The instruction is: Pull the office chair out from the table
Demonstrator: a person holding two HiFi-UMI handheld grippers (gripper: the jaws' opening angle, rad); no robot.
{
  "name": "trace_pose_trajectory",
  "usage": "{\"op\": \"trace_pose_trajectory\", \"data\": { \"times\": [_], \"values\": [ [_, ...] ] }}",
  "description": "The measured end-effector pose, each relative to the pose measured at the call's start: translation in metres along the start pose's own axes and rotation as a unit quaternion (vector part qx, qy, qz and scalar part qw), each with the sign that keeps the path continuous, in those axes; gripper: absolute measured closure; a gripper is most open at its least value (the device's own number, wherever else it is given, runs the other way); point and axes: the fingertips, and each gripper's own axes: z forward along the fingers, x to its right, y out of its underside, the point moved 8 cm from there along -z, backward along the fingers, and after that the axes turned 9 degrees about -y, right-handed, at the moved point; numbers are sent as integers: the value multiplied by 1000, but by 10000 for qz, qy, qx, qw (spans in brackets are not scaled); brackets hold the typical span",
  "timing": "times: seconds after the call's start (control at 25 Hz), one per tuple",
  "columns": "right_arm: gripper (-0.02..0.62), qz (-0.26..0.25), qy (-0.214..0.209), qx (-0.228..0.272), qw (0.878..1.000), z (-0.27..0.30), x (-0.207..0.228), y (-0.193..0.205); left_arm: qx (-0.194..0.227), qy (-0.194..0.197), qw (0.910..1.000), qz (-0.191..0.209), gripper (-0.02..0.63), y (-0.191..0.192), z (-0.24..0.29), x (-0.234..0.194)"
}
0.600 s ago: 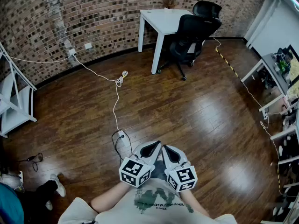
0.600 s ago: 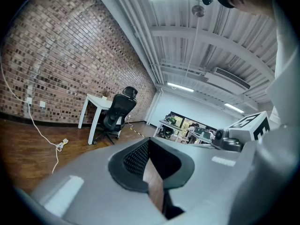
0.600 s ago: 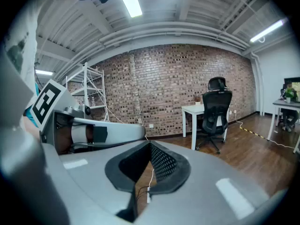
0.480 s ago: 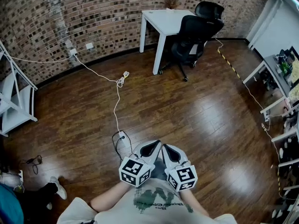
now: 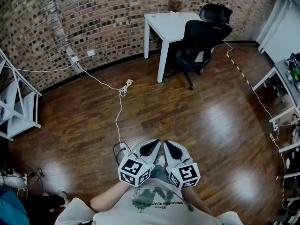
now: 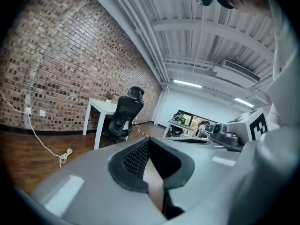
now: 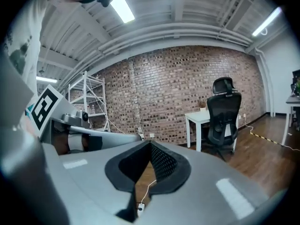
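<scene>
Far at one o'clock, office chair (image 5: 197,46) at white surface (image 5: 171,21); likely rolls easily, grab backrest (image 5: 205,31). Left tongs (image 5: 151,147), right tongs (image 5: 169,148) together, empty.

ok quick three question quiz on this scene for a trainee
1. True or false: the left gripper is touching the office chair.
2. The jaws of the left and right gripper are: A wide open, B shut and empty, C shut on the chair.
3. What runs over the floor from the brick wall toward the person?
Key: 1 false, it stands far off at the white table. 2 B. 3 a white cable.
</scene>
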Motion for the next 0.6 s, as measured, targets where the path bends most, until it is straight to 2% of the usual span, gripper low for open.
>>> {"op": "trace_pose_trajectory", "data": {
  "times": [0.36, 0.6],
  "values": [
    [595, -16, -335, 73, 9994, 32, 115, -44, -32, -234, 9997, 104, 597, -46, 115, 3],
    [595, 18, -435, 119, 9990, 44, 160, -58, 40, -467, 9987, 176, 597, -69, 155, 3]
  ]
}}
